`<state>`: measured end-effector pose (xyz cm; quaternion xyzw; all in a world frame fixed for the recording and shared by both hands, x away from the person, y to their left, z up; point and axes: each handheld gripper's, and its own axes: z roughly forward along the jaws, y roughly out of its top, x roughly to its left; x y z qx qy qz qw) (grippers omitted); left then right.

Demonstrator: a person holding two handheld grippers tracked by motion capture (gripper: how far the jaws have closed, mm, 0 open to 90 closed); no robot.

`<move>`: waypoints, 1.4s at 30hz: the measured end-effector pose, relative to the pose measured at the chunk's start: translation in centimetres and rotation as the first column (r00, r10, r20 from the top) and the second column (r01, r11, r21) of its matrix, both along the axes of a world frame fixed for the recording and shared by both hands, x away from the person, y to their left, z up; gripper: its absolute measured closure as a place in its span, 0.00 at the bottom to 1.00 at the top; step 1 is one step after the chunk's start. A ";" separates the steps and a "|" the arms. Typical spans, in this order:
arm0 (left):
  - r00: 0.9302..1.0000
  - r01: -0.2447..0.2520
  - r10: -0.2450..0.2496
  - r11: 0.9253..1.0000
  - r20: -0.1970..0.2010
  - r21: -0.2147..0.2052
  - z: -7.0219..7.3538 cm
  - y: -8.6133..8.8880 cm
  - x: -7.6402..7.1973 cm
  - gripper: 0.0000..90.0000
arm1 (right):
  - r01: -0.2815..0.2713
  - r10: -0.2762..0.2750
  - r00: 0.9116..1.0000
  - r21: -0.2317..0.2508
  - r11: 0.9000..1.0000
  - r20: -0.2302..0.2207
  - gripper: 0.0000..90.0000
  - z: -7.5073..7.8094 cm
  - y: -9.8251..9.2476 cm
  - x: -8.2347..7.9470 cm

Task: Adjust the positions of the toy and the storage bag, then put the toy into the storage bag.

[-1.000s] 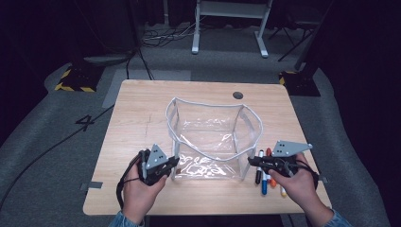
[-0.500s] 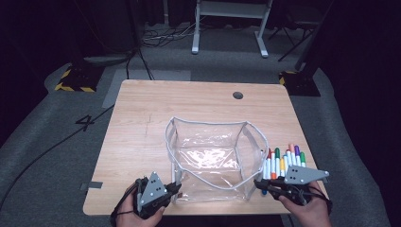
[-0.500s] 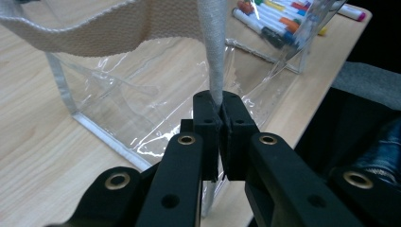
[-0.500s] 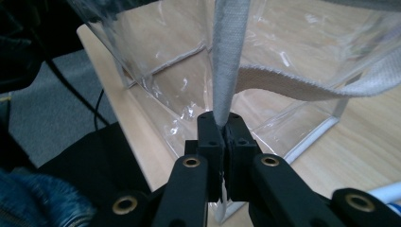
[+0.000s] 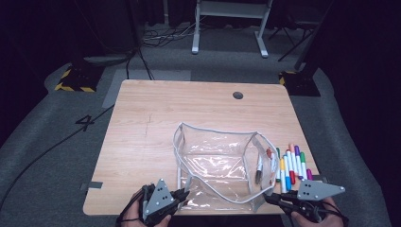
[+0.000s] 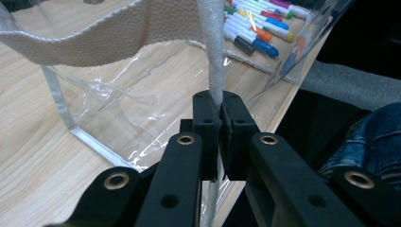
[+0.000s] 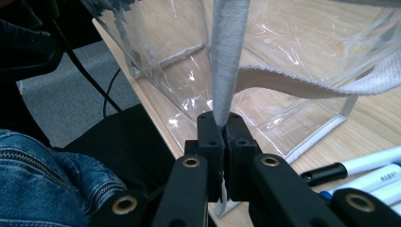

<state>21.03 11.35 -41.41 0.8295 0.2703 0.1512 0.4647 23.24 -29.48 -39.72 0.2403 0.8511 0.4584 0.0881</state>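
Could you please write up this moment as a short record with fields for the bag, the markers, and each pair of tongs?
bag: clear plastic bag with white fabric trim, standing open at the near edge of the wooden table
left tongs: left tongs shut on the bag's white trim, near left corner
right tongs: right tongs shut on the trim, near right corner
markers: row of coloured markers lying on the table just right of the bag
inside bag: what looks like one marker leaning against the right wall
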 end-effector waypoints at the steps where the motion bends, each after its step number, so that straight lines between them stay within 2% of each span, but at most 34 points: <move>1: 1.000 0.000 0.000 1.000 0.000 0.000 0.0 0.0 0.0 0.96 | 0.001 -0.001 1.000 -0.003 1.000 0.001 0.97 0.0 -0.1 -0.1; 3: 1.000 0.010 -0.010 1.000 0.005 0.012 0.0 -0.4 -0.1 0.96 | 0.004 -0.004 1.000 -0.007 1.000 0.004 0.97 0.1 -0.2 -0.1; 9: 0.999 0.041 -0.041 0.999 0.015 -0.001 -0.4 -1.8 0.3 0.96 | 0.025 -0.025 1.000 -0.028 0.999 0.019 0.97 0.2 -0.9 -0.5; 13: 0.999 0.045 -0.045 0.999 0.027 0.003 -0.4 -2.0 0.3 0.92 | 0.027 -0.026 1.000 -0.030 0.999 0.011 0.95 0.2 -1.2 -0.5; 14: 0.999 0.036 -0.035 0.999 0.022 -0.027 -0.5 -1.7 0.3 0.82 | 0.016 -0.016 1.000 -0.005 1.000 0.001 0.89 0.3 -1.3 -0.4; 15: 0.999 0.036 -0.035 0.999 0.022 -0.027 -0.5 -1.7 0.3 0.80 | 0.016 -0.016 1.000 -0.005 1.000 0.001 0.89 0.3 -1.3 -0.4; 16: 1.000 0.022 -0.022 0.999 0.003 -0.045 -0.3 -1.2 0.3 0.74 | 0.011 -0.011 1.000 -0.011 1.000 -0.012 0.82 0.5 -1.4 -0.3; 17: 1.000 0.006 -0.006 0.999 0.010 -0.041 -0.1 -1.0 0.3 0.70 | 0.010 -0.010 1.000 -0.013 1.000 -0.006 0.78 0.6 -1.5 -0.3; 18: 1.000 0.006 -0.006 0.999 0.010 -0.041 -0.1 -1.0 0.3 0.65 | 0.010 -0.010 1.000 -0.013 1.000 -0.006 0.78 0.6 -1.5 -0.3; 19: 0.999 -0.018 0.019 0.999 0.034 -0.027 0.3 -0.4 0.4 0.60 | 0.011 -0.011 1.000 -0.017 1.000 -0.004 0.68 0.8 -1.8 0.0; 20: 0.999 -0.018 0.019 0.999 0.034 -0.027 0.3 -0.4 0.4 0.57 | 0.011 -0.011 1.000 -0.017 1.000 -0.004 0.68 0.8 -1.8 0.0; 21: 0.999 -0.020 0.021 0.999 0.028 -0.026 0.6 -0.1 0.4 0.56 | 0.004 -0.004 1.000 -0.043 0.999 0.008 0.67 0.9 -2.4 0.2; 24: 1.000 -0.014 0.015 0.999 0.017 -0.045 1.3 0.6 0.4 0.54 | 0.008 -0.008 1.000 -0.042 0.999 -0.011 0.66 1.3 -3.3 0.3; 26: 1.000 -0.015 0.015 0.999 0.002 -0.045 1.6 1.0 0.5 0.53 | 0.032 -0.032 0.999 -0.049 0.998 0.005 0.65 1.5 -3.9 0.4; 27: 1.000 -0.020 0.020 0.999 0.007 -0.048 1.7 1.3 0.5 0.53 | 0.046 -0.046 0.999 -0.047 0.998 0.002 0.65 1.5 -4.1 0.5; 33: 0.995 -0.088 0.088 0.996 0.052 -0.004 2.5 2.8 1.4 0.51 | 0.100 -0.100 0.995 -0.055 0.993 -0.002 0.63 1.1 -5.0 1.1; 35: 0.993 -0.108 0.108 0.994 0.041 -0.001 2.5 3.3 2.1 0.48 | 0.144 -0.145 0.989 -0.069 0.987 -0.008 0.62 0.5 -5.7 1.6; 36: 0.992 -0.118 0.117 0.993 0.037 0.001 2.5 3.6 2.5 0.48 | 0.144 -0.145 0.989 -0.069 0.987 -0.008 0.62 0.5 -5.7 1.6; 38: 0.991 -0.135 0.135 0.991 0.022 0.024 2.1 4.2 3.3 0.45 | 0.175 -0.176 0.984 -0.074 0.982 -0.009 0.62 0.2 -6.2 2.0; 39: 0.987 -0.159 0.158 0.986 0.015 0.042 1.6 4.6 4.0 0.44 | 0.214 -0.216 0.976 -0.083 0.973 -0.010 0.60 -0.1 -6.8 2.4; 40: 0.987 -0.159 0.158 0.986 0.015 0.042 1.6 4.6 4.0 0.43 | 0.234 -0.236 0.972 -0.088 0.968 -0.011 0.60 -0.4 -7.0 2.6; 41: 0.985 -0.172 0.172 0.983 0.010 0.059 1.3 4.8 4.4 0.43 | 0.234 -0.236 0.972 -0.088 0.968 -0.011 0.60 -0.4 -7.0 2.6; 42: 0.981 -0.192 0.192 0.978 0.008 0.086 0.6 5.2 4.9 0.43 | 0.251 -0.253 0.967 -0.095 0.963 -0.007 0.60 -0.5 -7.3 2.9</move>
